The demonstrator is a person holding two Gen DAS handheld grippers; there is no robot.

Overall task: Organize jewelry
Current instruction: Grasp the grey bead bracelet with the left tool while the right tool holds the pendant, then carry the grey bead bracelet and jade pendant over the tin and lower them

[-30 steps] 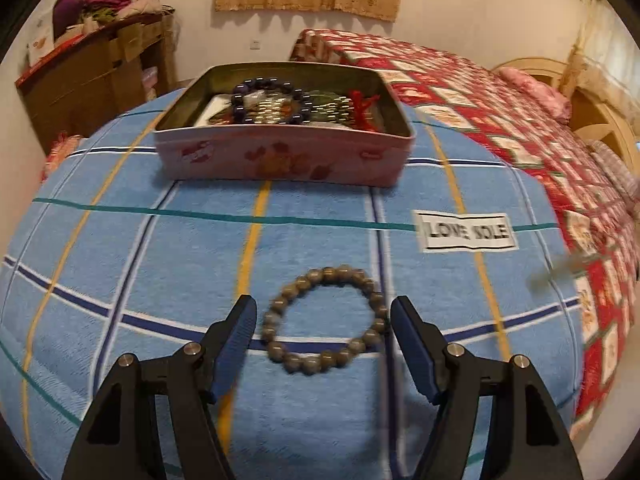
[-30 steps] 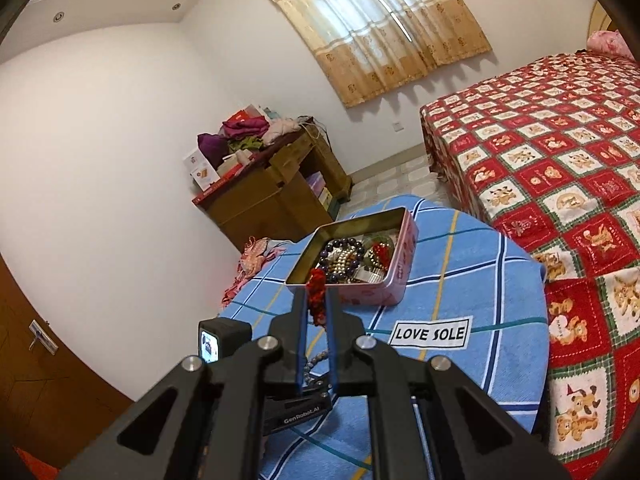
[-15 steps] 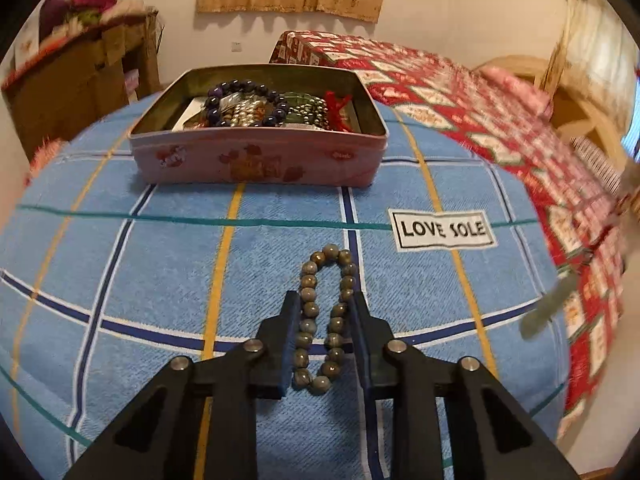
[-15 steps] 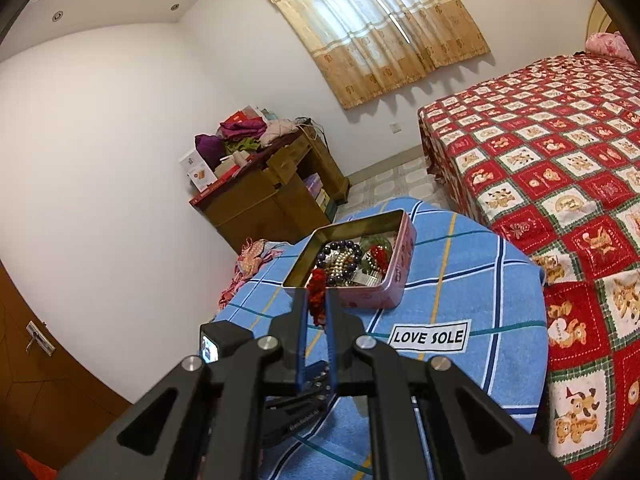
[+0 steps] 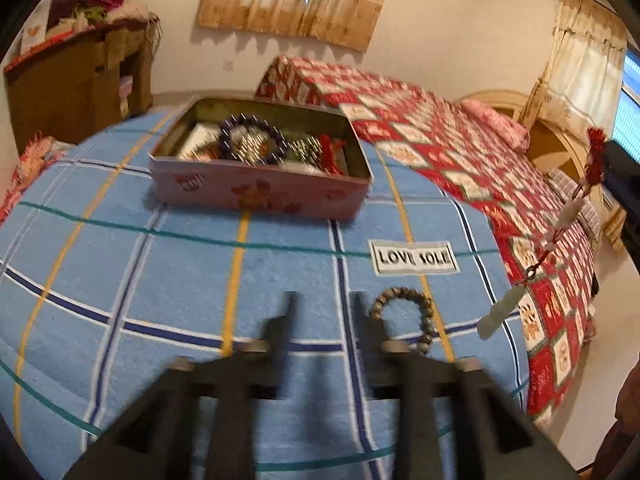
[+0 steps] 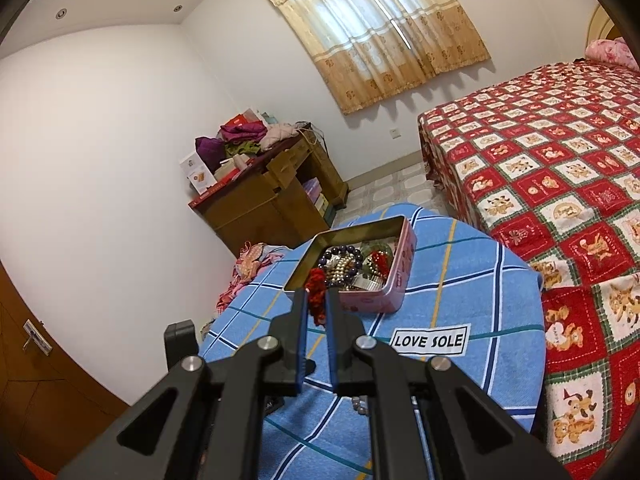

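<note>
A brown bead bracelet (image 5: 404,310) lies on the blue checked cloth (image 5: 160,272), just right of my left gripper (image 5: 324,312) and partly hidden behind its right finger. That gripper's jaws are opening and nothing is between them. Beyond it stands the pink tin (image 5: 260,194), holding a purple bead bracelet (image 5: 252,144) and other jewelry. My right gripper (image 6: 316,300) is shut on the red knot of a corded pendant (image 6: 316,290), held above the table's near side. In the left wrist view the pendant (image 5: 560,232) dangles at the right, with pale green stones along its cord.
The tin (image 6: 396,276) sits at the far side of the round table. A "LOVE SOLE" label (image 5: 414,258) is sewn on the cloth. A bed with a red quilt (image 5: 460,140) is close on the right. A wooden desk (image 5: 80,80) stands at the back left.
My left gripper squeezed the brown bracelet into a narrow loop, then opened and lifted. The bracelet now lies to the right of its fingers. The right gripper has not moved.
</note>
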